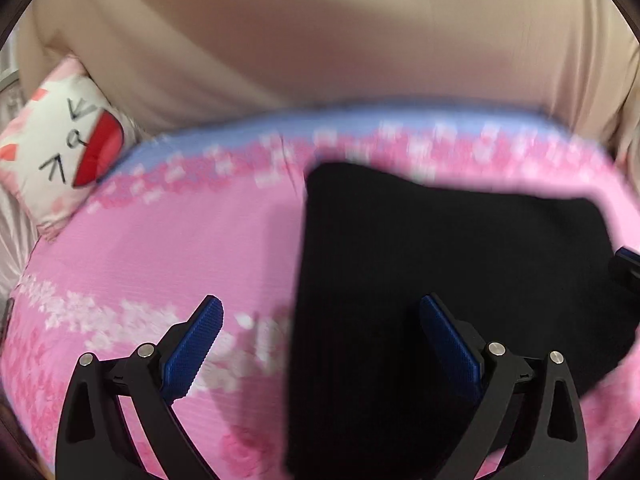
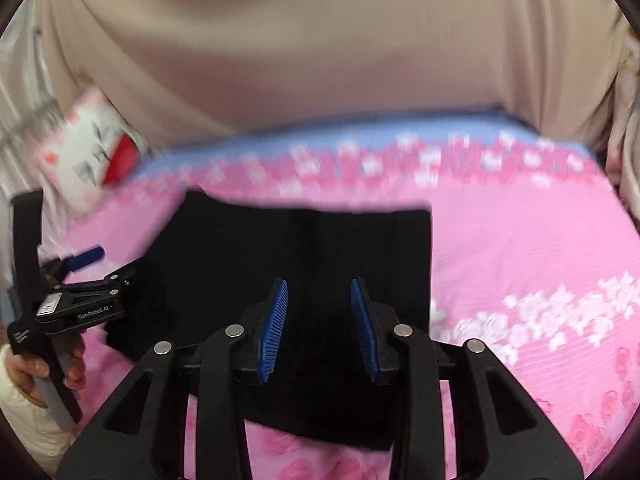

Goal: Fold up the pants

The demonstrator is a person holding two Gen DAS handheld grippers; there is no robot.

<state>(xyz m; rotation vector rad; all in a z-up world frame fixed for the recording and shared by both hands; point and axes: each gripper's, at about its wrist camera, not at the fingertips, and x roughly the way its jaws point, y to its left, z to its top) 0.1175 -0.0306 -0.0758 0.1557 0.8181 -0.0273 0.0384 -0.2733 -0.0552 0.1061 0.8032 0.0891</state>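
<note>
The black pants (image 1: 420, 272) lie folded into a compact rectangle on the pink floral bed cover (image 1: 180, 248). My left gripper (image 1: 320, 312) is open wide and empty, above the pants' left edge. In the right wrist view the pants (image 2: 304, 248) fill the middle, and my right gripper (image 2: 320, 292) hovers over them, partly open with nothing between its blue pads (image 2: 276, 328). The left gripper also shows at the left of the right wrist view (image 2: 104, 264), held by a hand at the pants' left side.
A white and pink cat-face cushion (image 1: 60, 152) sits at the back left of the bed; it also shows in the right wrist view (image 2: 92, 156). A beige padded headboard (image 1: 320, 40) rises behind the bed. Pink cover (image 2: 540, 248) extends right of the pants.
</note>
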